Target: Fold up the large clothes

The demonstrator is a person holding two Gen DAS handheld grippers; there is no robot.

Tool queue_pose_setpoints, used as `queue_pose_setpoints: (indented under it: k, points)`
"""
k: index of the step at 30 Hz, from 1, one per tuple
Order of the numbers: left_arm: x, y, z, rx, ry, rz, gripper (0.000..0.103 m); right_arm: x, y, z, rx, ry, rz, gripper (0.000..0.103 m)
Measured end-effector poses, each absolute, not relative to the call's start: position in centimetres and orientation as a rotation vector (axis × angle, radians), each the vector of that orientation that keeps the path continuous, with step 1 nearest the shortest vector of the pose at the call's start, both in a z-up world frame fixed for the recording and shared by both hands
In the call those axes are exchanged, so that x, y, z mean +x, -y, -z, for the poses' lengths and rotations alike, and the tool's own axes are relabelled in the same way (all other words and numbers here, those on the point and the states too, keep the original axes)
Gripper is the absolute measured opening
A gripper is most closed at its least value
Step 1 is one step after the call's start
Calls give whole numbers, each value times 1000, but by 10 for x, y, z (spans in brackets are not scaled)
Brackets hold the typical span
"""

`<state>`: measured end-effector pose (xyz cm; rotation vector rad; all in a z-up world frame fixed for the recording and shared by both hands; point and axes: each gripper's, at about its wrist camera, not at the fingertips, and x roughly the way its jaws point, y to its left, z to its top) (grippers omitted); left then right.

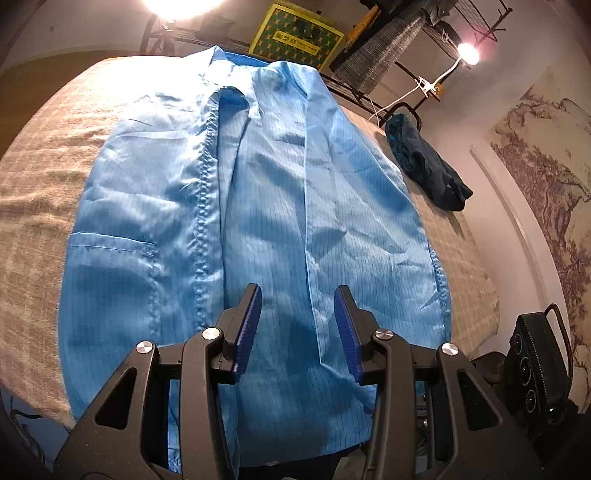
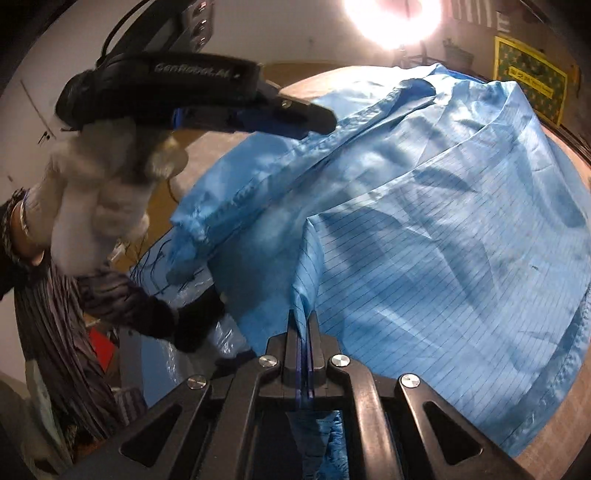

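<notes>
A light blue striped coat with a zip front lies spread on the beige cloth-covered table, collar at the far end. My left gripper is open and empty, hovering just above the coat's lower middle. In the right wrist view my right gripper is shut on a pinched fold of the coat, lifting its near edge. The left gripper, held by a white-gloved hand, shows above the coat at upper left there.
A dark blue folded garment lies at the table's right edge. A black camera device stands at lower right. A wire rack, a yellow-green box and bright lamps stand behind the table. A person's striped clothing shows at left.
</notes>
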<state>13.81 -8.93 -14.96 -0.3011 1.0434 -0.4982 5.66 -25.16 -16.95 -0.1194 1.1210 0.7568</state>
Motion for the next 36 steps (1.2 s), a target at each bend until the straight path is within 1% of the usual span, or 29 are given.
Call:
queue_pose_setpoints:
  k: [7, 11, 14, 15, 16, 18, 22, 24, 26, 28, 34, 36]
  points:
    - [142, 99, 169, -302, -1114, 492, 40, 34, 256, 169, -170, -1140, -890, 0]
    - [143, 107, 182, -297, -1154, 491, 41, 38, 271, 172, -170, -1142, -809, 0]
    - [143, 113, 189, -305, -1180, 503, 41, 44, 287, 163, -130, -1121, -782, 7]
    - [143, 115, 190, -303, -1185, 508, 41, 45, 292, 158, -121, -1115, -782, 24]
    - [142, 118, 191, -298, -1189, 517, 41, 45, 298, 151, -100, -1103, -790, 48]
    - [140, 123, 189, -283, -1188, 534, 41, 42, 309, 138, -61, -1066, -820, 60]
    - [129, 126, 182, -277, -1178, 574, 41, 49, 337, 117, 56, -1008, -838, 61]
    - [121, 127, 178, -285, -1174, 599, 41, 60, 356, 116, 107, -1010, -778, 60]
    - [108, 131, 176, -301, -1178, 629, 41, 74, 378, 123, 157, -1031, -696, 59]
    - [93, 140, 177, -299, -1187, 671, 41, 91, 399, 132, 204, -1065, -610, 53]
    - [62, 175, 185, -182, -1182, 723, 41, 144, 453, 164, 418, -1150, -417, 46]
    - [60, 180, 185, -185, -1178, 728, 41, 157, 459, 169, 450, -1160, -406, 45]
